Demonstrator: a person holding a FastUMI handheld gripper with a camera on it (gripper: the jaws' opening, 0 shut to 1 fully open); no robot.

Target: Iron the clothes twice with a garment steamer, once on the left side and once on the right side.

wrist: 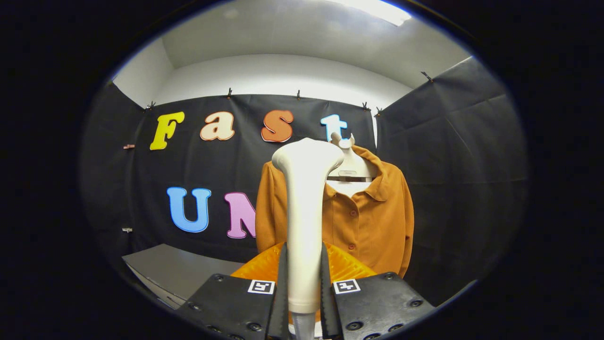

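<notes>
A white garment steamer (304, 208) stands upright between my fingers, its flared head up near the shirt's collar. My gripper (304, 278) is shut on the steamer's handle, both fingers (282, 283) pressing its sides. Beyond it an orange button-up shirt (373, 217) hangs on a white hanger (349, 165) against the black cloth wall. The steamer head covers the shirt's left shoulder and part of its chest. Whether the head touches the cloth I cannot tell.
A grey table surface (174, 271) lies low to the left of the fingers. Black cloth walls (453, 165) close the booth behind and to the right of the shirt. A white ceiling with a light sits above.
</notes>
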